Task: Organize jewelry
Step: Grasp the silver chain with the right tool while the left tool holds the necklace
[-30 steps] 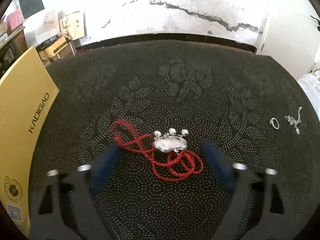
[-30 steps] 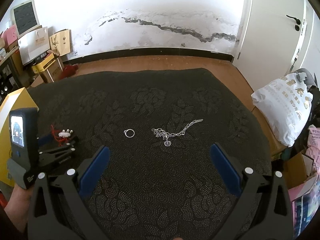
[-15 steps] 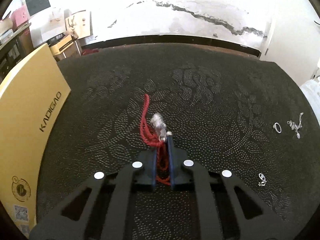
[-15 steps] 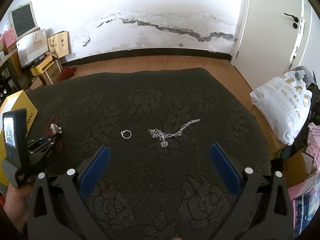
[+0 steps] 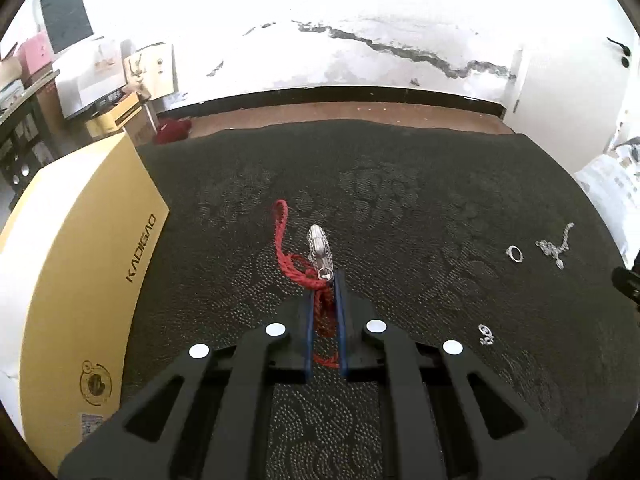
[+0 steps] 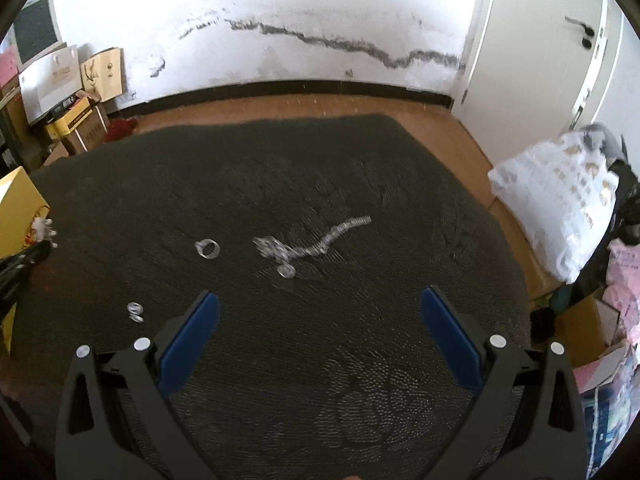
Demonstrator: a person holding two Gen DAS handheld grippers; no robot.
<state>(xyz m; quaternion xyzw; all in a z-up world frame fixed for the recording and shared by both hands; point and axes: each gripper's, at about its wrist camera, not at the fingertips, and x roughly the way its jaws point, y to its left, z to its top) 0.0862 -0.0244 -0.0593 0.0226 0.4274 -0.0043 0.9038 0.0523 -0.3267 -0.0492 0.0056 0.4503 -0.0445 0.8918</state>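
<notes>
While the left gripper point(image 5: 324, 276) is clamping its jaws on the red cord point(image 5: 285, 258), the pendant point(image 5: 320, 246) is sticking out ahead. The right gripper point(image 6: 320, 304) is hovering with jaws wide open near the chain point(image 6: 316, 240).

The rug point(image 5: 440, 208) is dark, matt, textured cloth. A twisted red cord point(image 5: 286, 256) carries a shiny silver metal pendant point(image 5: 319, 246). The yellow box point(image 5: 80, 248) looks like smooth card.

Bright daylight washes the white wall point(image 5: 360, 8) out to glare in both views. The dark carpet point(image 6: 320, 184) stays dim. The right view smears with motion blur; fisheye bending darkens every corner.
</notes>
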